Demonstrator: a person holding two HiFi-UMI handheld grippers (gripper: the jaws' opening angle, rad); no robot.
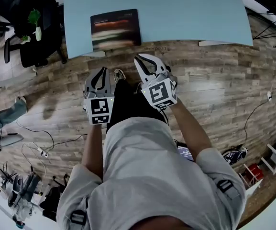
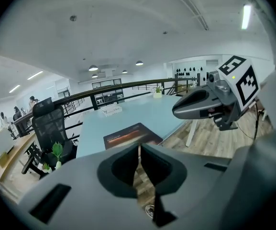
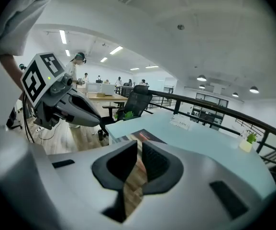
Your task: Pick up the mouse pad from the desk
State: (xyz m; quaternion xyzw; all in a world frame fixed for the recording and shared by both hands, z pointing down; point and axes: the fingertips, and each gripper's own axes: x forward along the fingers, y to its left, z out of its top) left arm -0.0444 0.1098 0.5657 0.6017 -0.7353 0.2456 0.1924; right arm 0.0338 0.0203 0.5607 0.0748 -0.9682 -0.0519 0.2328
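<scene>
— So, how do we take the one mouse pad (image 1: pixel 115 28)?
— Thin, light, floppy, we judge; it lies flat on the one desk (image 1: pixel 185 13), by its front edge. We pinch its nearest edge.
— Our two grippers?
— Short of the desk, empty: left gripper (image 1: pixel 101 72) fingers pressed together, right gripper (image 1: pixel 140 59) fingers closed to a sliver.

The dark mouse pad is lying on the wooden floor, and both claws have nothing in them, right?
No. The dark rectangular mouse pad lies on the light blue desk, not the wooden floor; the head view shows it. The left claw and right claw do hold nothing.
</scene>
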